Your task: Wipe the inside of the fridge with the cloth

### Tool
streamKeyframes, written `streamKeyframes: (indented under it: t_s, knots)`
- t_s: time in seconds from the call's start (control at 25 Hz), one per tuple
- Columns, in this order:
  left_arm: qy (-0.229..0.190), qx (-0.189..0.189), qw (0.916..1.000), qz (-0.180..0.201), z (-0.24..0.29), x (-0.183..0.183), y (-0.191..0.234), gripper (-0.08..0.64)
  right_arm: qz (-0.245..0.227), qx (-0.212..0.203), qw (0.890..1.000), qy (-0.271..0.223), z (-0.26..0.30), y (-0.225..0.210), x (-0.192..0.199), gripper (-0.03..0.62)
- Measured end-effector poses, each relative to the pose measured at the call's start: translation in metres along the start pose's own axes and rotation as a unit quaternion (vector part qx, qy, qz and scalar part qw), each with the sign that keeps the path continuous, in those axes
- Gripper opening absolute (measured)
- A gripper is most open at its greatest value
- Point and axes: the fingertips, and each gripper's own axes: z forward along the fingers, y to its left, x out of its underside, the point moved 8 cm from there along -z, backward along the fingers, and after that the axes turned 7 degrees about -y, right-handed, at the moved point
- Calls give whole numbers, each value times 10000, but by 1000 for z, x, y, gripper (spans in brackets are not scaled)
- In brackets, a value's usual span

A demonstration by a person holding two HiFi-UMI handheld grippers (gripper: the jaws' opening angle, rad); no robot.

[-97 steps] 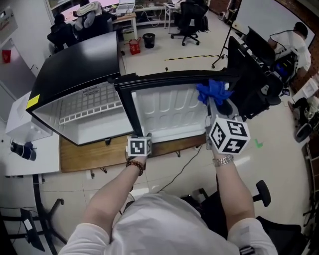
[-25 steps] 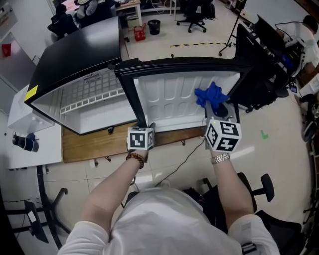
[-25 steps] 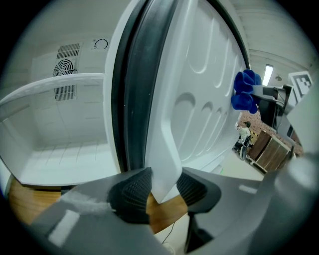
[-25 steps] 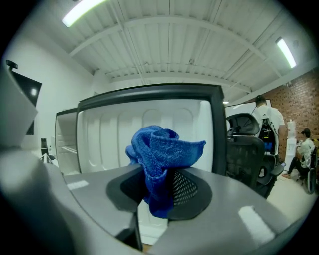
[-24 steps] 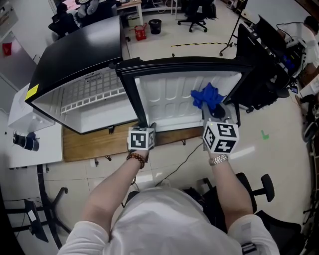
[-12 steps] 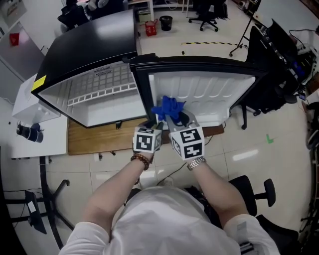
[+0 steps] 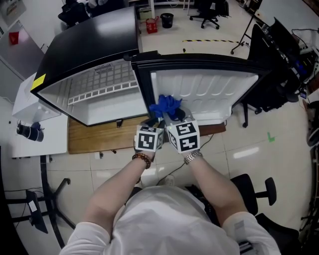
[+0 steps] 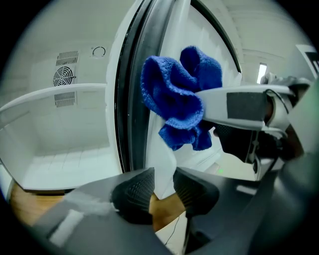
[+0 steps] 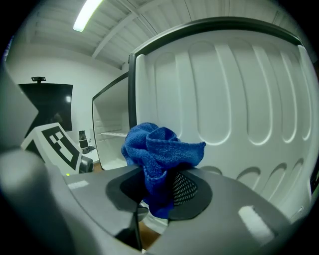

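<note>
Nearest, the person's forearms (image 7: 119,184) reach forward side by side, a gripper at the end of each. The left gripper (image 8: 163,185) has just been closing its jaws, which are narrow and pinch the white lower corner of the fridge door (image 7: 209,92). Just beside it on the right, the right gripper (image 9: 158,191) is clamped on a bunched blue cloth (image 9: 159,147). The cloth pokes up past the jaws, close to the ribbed white inner face of the open door near its hinge side; whether it touches the door cannot be told. Left of the door's dark seal, the fridge (image 7: 84,45) stands open, white inside, with a wire shelf (image 7: 102,84). A wooden board (image 7: 94,140) lies under the fridge. Farther off stand office chairs (image 7: 212,7) on a tiled floor (image 7: 259,164).
</note>
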Motion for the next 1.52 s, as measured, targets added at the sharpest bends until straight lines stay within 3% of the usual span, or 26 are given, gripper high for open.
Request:
streamKeyframes:
  t_s: [0.76,1.52]
  knots:
    - [-86,-82,9999,-5,0,-3,0,106,51,1073,9942,20,-46,-78,16,106]
    - [-115,-211,9997,-38,-1,-3,-2,104,155,2315,9726,108,-107,-177,24,106]
